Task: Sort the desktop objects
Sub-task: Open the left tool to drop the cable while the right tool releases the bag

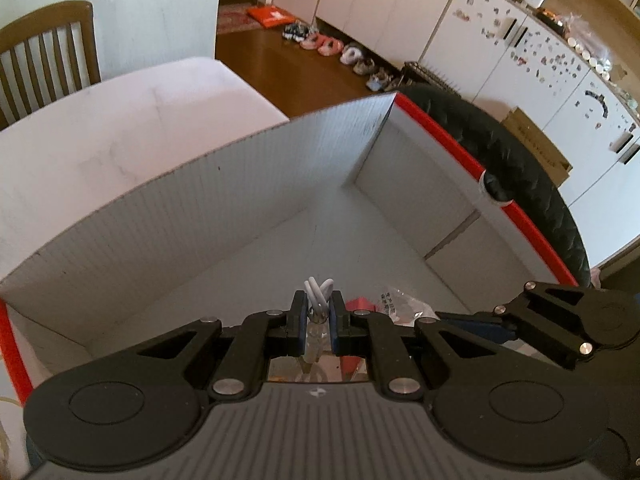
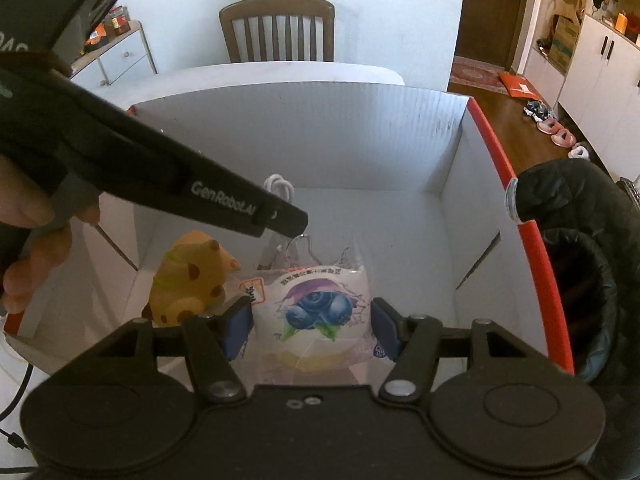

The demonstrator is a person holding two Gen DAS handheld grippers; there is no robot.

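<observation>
- Inside the white box [image 2: 360,140] with the red rim, which sits on the bench [image 1: 100,140], both grippers hang over the box floor near its front wall.
- The left gripper [image 1: 318,312] has its fingers [image 1: 298,310] drawn narrow on a small clear packet holding a coiled white cable [image 1: 319,290]; the cable loops stick up just past the fingertips. From the right wrist view the same packet [image 2: 280,216] hangs below the left tool's tip, above the floor of the box, towards its back wall.
- The right gripper [image 2: 312,328] stands wide, its blue pads [image 2: 240,330] on either side of a blueberry snack packet [image 2: 320,304] and, as far as I can see, not pressing it. The packet lies on the box floor directly ahead of the fingers, its long axis running across between them.
- A yellow spotted soft toy [image 2: 192,280] sits just beside the snack packet, towards the left wall of the box.
- My judgement: the cable packet is ready to drop, so the coming move turns on the left fingers parting while over bare floor behind the snack packet; the right hand, already apart, needs only to lift clear.
- A black padded sleeve [image 2: 580,240] rests over the right rim of the box.
</observation>
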